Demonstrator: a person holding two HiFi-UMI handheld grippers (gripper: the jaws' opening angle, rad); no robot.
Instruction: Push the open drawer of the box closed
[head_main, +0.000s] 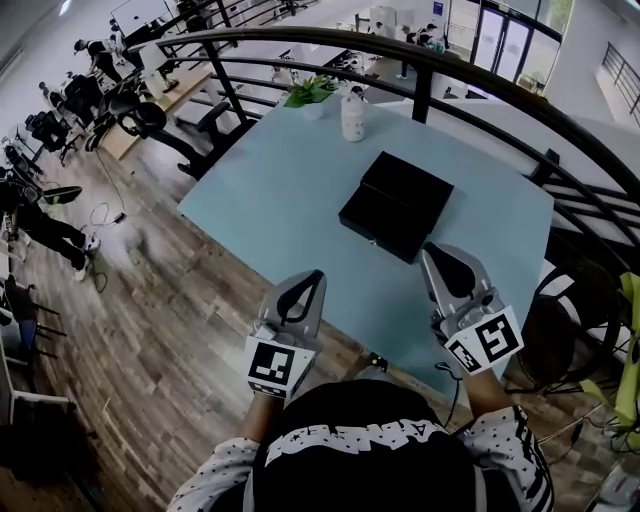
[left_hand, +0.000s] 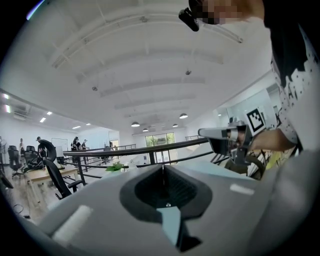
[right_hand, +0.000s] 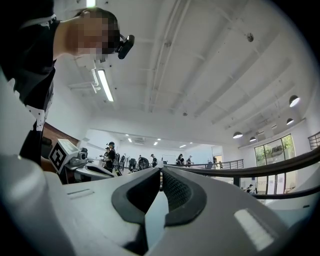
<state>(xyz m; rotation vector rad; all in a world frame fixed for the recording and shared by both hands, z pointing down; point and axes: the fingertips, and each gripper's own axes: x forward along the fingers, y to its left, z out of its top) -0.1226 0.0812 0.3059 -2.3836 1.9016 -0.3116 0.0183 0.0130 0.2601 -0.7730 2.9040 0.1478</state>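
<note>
A black box (head_main: 407, 183) lies on the light blue table (head_main: 280, 200), right of centre. Its drawer (head_main: 383, 226) sticks out toward the near edge. My left gripper (head_main: 318, 274) hangs over the table's near edge, left of and short of the drawer, jaws together and empty. My right gripper (head_main: 431, 250) is just right of the drawer's near corner, also shut with nothing in it. The left gripper view has its own jaws (left_hand: 161, 167) closed, with the right gripper (left_hand: 226, 138) beyond. In the right gripper view the tips (right_hand: 160, 171) meet. Neither gripper view has the box in sight.
A white jar (head_main: 352, 117) and a small green plant (head_main: 310, 93) stand at the table's far edge. A black curved railing (head_main: 420, 60) runs behind the table. A dark chair (head_main: 560, 320) sits to the right. Below left are wood floor, office chairs and people.
</note>
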